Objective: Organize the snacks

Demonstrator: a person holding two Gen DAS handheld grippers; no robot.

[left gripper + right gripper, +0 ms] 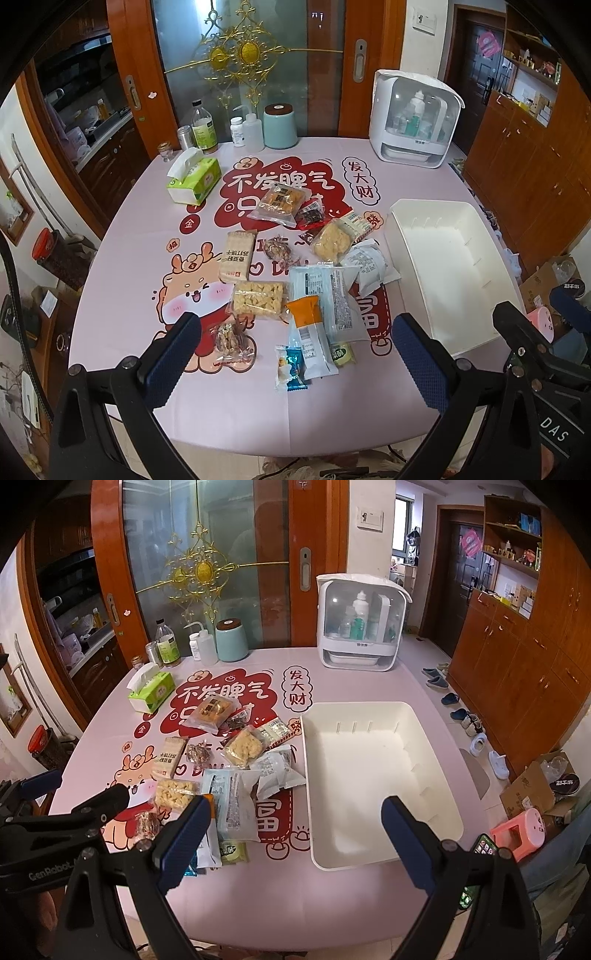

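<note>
Counter (122, 236) under a pink printed cloth fills both views, rounded at its near edge. On its right side sits a white bin (436, 746), open-topped and with nothing inside, its inner walls showing small slot ribs. At the far edge stands a white cabinet with a clear door (415, 122), bottles visible inside it. Left of that, along the back, are a pale teal canister (280, 127), a squeeze bottle, a pill bottle and a tall glass bottle with a green label (202, 127). A green tissue box (194, 179) lies nearer, toward the left.

The snacks (295, 266) lie in a loose heap in the middle of the cloth, just left of the bin and outside it: a long cracker pack (236, 254), a puffed rice bar (258, 298), a round rice cake pack (330, 242), a biscuit pack (279, 201), several white and pale blue pouches overlapping, an orange-topped sachet (304, 314), and small wrapped sweets near the front.

The left gripper (295, 354) hangs over the near edge with its blue-padded fingers wide apart, holding nothing. The right gripper (291, 843) is likewise spread and empty, one finger over the snacks' edge, the other over the bin's near corner.
</note>
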